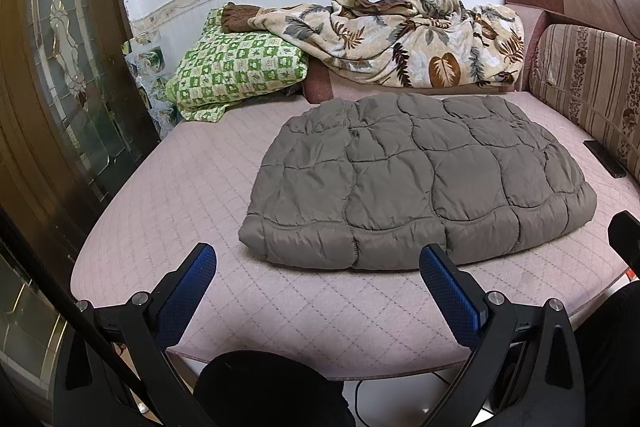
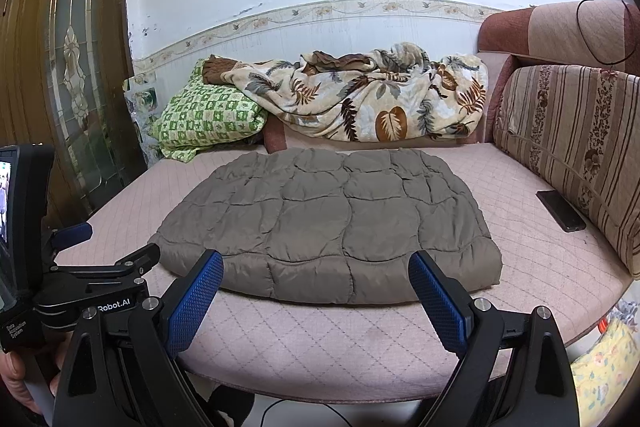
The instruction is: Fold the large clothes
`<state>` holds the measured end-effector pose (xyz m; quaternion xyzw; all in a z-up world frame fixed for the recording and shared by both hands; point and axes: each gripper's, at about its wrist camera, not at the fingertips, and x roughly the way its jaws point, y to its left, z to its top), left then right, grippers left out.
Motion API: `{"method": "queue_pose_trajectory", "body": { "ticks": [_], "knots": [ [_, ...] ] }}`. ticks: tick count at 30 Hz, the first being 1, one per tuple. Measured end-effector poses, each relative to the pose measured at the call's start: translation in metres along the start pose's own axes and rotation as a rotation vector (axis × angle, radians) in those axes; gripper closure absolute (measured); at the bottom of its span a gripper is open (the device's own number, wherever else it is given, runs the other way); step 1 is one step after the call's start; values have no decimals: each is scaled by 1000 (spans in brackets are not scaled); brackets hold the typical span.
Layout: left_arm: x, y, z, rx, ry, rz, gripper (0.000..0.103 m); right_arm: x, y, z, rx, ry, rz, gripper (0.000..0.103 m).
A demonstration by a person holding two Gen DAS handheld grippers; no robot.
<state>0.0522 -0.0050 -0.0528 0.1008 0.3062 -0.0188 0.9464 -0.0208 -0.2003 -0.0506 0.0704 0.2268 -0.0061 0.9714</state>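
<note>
The grey quilted jacket lies flat in the middle of the pink sofa seat, already doubled into a thick, roughly rectangular pad with its near edge showing stacked layers. Neither sleeves nor collar are visible, so how many folds it has taken cannot be told; it looks to me like a late stage, either finished or with one more fold left.

The left gripper hangs over the near edge of the seat, jaws spread wide and holding nothing, just short of the jacket's near left corner. The right gripper is likewise wide apart and empty, facing the near edge of the jacket.

If another fold is wanted, each gripper would need to close on a near corner, catching all layers of the puffy fabric, and carry it over to the far edge; slippery padding may spring back.

Beyond the jacket, against the far wall, lie a leaf-print blanket and a green checked pillow. A striped cushion stands at the right, with a dark phone beside it on the seat. The jacket's underside and far edge are hard to make out, and the left view cuts off the right gripper's body at its right border.
</note>
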Motion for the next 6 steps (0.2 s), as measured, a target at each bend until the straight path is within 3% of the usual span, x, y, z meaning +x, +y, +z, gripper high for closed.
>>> {"method": "queue_pose_trajectory", "body": {
  "ticks": [6],
  "knots": [
    [3,15,-5,-23,7,-23,2,4,8,1,-1,11,29,7]
  ]
}}
